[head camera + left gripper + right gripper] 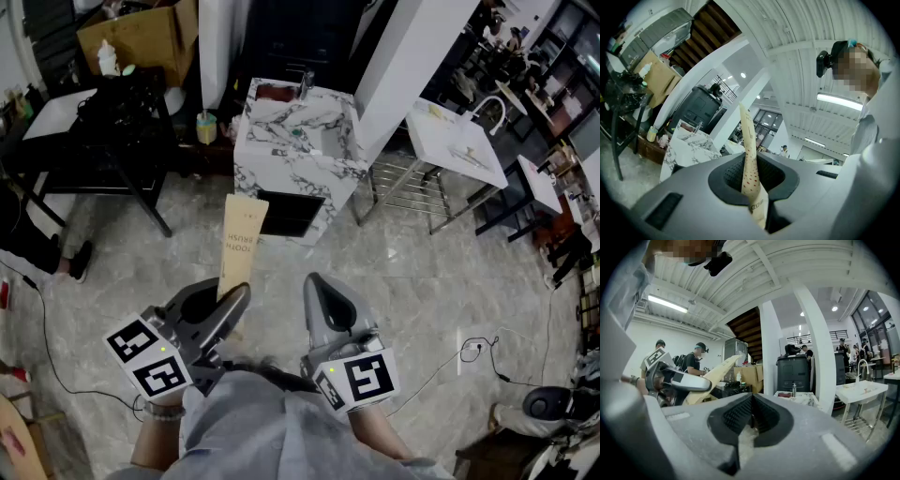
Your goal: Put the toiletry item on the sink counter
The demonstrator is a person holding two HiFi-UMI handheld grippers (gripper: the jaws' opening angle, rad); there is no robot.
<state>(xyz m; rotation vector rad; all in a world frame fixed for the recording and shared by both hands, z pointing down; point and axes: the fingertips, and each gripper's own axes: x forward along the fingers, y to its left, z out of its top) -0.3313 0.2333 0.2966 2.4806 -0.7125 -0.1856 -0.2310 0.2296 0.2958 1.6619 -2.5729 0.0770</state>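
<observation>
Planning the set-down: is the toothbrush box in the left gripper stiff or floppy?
The toothbrush box is probably light, stiff cardboard: it juts out unbent from the left gripper, held at one end. Long and thin, it would likely topple if stood upright on the marble sink counter.

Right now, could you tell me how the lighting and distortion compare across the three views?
Head view: dim, the room bowing at the edges, print on the box legible. Left gripper view: fisheye circle with black corners, lamp glaring. Right gripper view: same fisheye, pillar curved.
</observation>
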